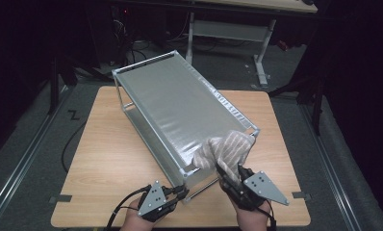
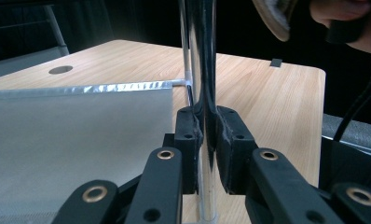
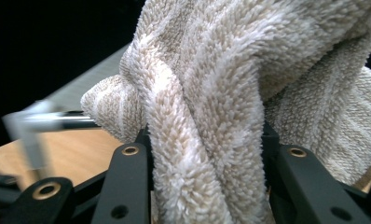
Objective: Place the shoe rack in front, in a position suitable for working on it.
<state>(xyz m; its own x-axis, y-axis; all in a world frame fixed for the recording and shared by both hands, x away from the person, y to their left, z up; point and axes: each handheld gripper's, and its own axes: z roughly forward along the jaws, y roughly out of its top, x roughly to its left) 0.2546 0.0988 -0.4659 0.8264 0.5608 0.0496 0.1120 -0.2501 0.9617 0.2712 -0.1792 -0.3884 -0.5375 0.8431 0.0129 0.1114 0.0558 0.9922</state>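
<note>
A silver metal shelf rack [image 1: 180,106] lies tipped on the wooden table [image 1: 108,159], its flat panel [image 2: 72,135] facing up. At the rack's near corner, my left gripper [image 1: 181,193] is shut on one chrome post [image 2: 201,56]. In the left gripper view the pads of my left gripper [image 2: 203,135] press on that post from both sides. A beige striped towel [image 1: 228,149] rests on the panel's near right corner. My right gripper [image 1: 229,176] is shut on the towel [image 3: 230,93], which bulges thick between the pads of my right gripper [image 3: 207,140].
The rack runs diagonally from the table's far left to its near right. Bare wood [image 1: 103,178] lies to its left. A cable hole [image 2: 60,70] is set in the tabletop. Behind the table stand a white-legged desk [image 1: 259,43] and floor cables [image 1: 132,48].
</note>
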